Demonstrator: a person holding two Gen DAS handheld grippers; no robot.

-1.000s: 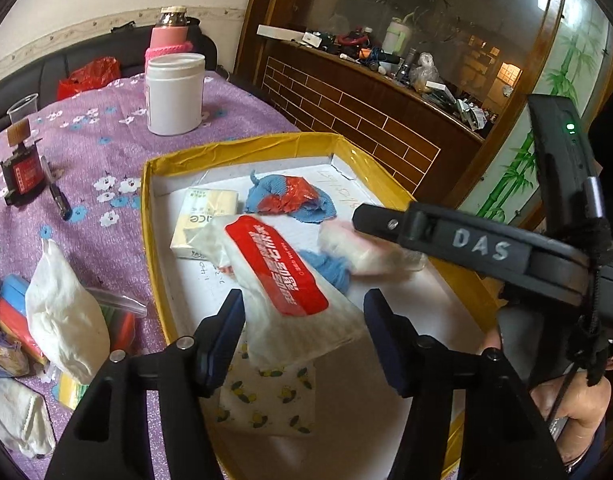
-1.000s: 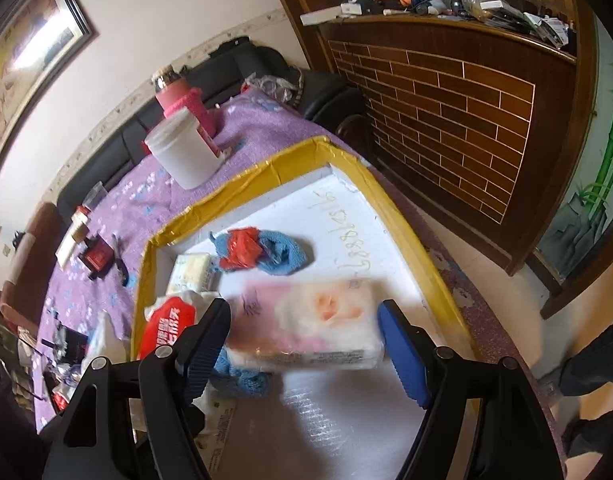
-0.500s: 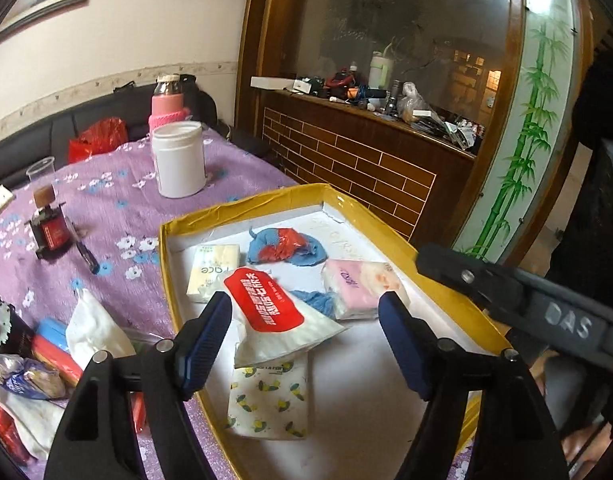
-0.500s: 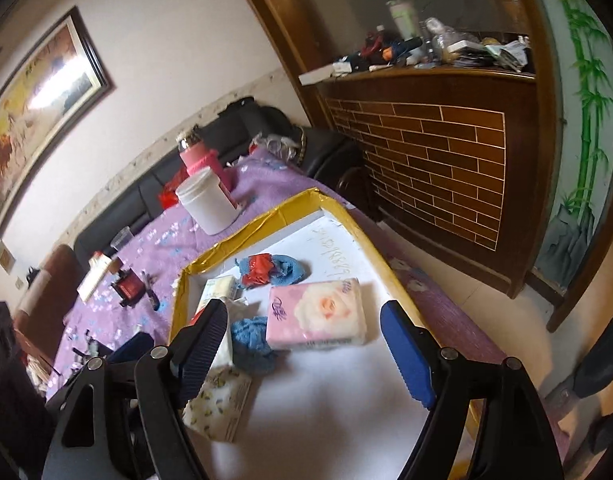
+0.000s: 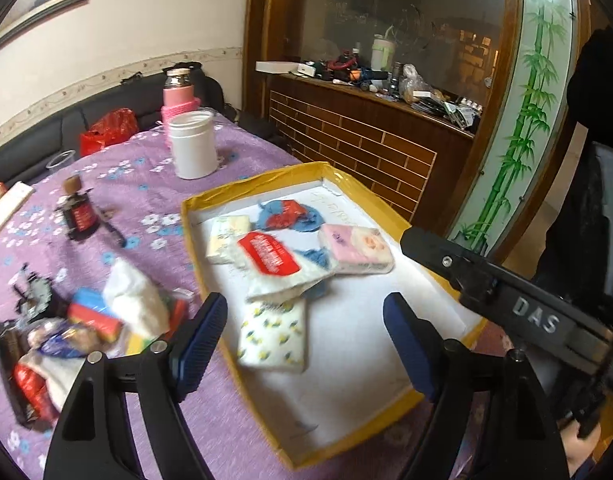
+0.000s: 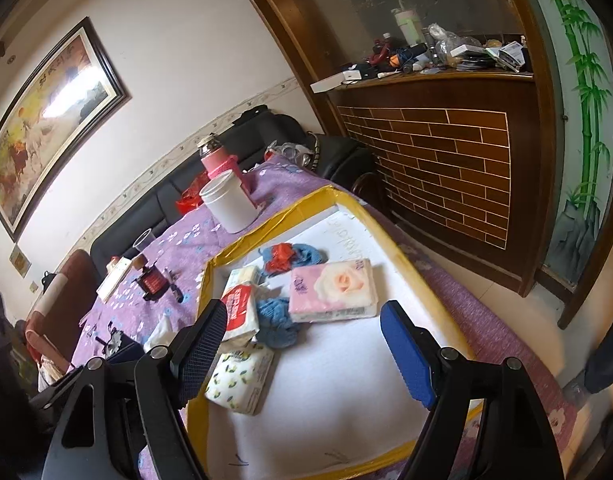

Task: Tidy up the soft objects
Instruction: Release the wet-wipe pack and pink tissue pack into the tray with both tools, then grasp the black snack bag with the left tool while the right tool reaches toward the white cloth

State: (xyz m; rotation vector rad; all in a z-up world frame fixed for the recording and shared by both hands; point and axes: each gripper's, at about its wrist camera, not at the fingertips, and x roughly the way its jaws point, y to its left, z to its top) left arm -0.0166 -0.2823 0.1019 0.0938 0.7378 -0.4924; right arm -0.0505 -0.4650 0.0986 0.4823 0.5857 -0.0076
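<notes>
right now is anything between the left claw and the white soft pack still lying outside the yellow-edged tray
Nothing visible blocks it. The left claw hangs open and empty above the near rim of the yellow-edged tray, its jaws still opening. The white soft pack lies on the purple tablecloth beside the claw's left finger, resting on colourful packets.

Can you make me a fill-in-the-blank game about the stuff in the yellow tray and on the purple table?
1. The tissue pack with the big rose on it lies inside the ____ tray.
2. The white jar stands on a ____ flowered tablecloth.
3. The pack printed with little ____ lies nearest the camera in the tray.
4. Behind the white jar stands a ____ bottle.

Missing words: yellow; purple; lemons; pink
</notes>
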